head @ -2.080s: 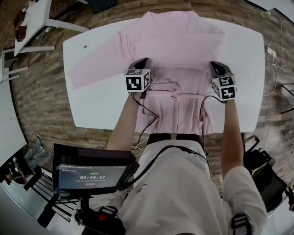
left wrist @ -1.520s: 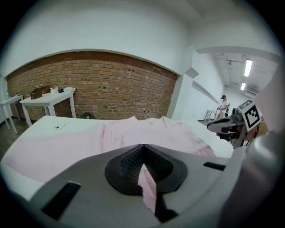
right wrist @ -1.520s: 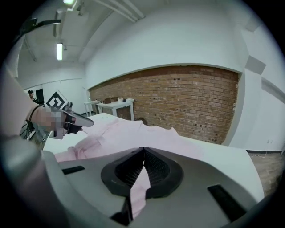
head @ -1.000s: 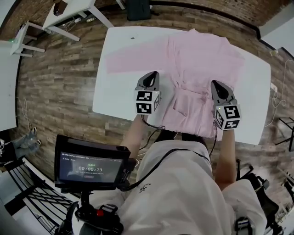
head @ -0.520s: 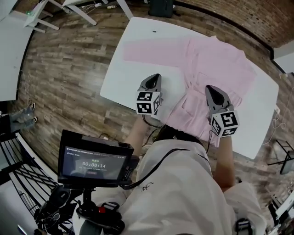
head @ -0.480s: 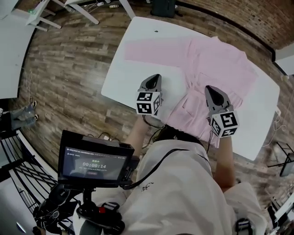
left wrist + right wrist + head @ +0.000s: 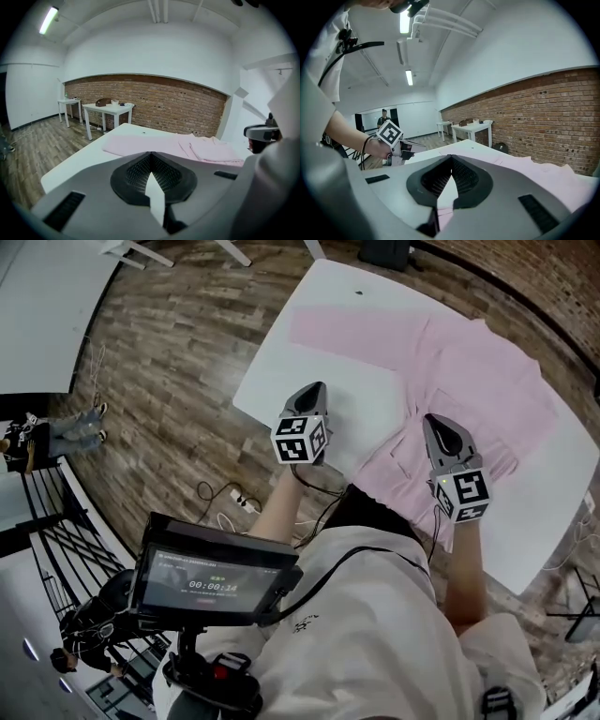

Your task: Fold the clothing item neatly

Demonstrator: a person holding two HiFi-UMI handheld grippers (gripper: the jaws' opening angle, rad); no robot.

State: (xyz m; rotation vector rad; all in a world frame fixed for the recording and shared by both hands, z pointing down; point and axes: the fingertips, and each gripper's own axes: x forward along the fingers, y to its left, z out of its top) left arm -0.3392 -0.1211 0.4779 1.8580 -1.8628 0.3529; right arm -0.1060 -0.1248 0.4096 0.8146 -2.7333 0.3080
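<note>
Because soft, light and prone to slide, pinch the pink garment, spread on the table, at its outstretched sleeve, after opening left gripper and right gripper, both closed and empty.

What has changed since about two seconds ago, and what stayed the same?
The left hand-held gripper moved left, off the pink garment, and is now over the bare table. The right hand-held gripper stays over the garment's lower part. Both are shut and empty; the garment lies as before.
</note>
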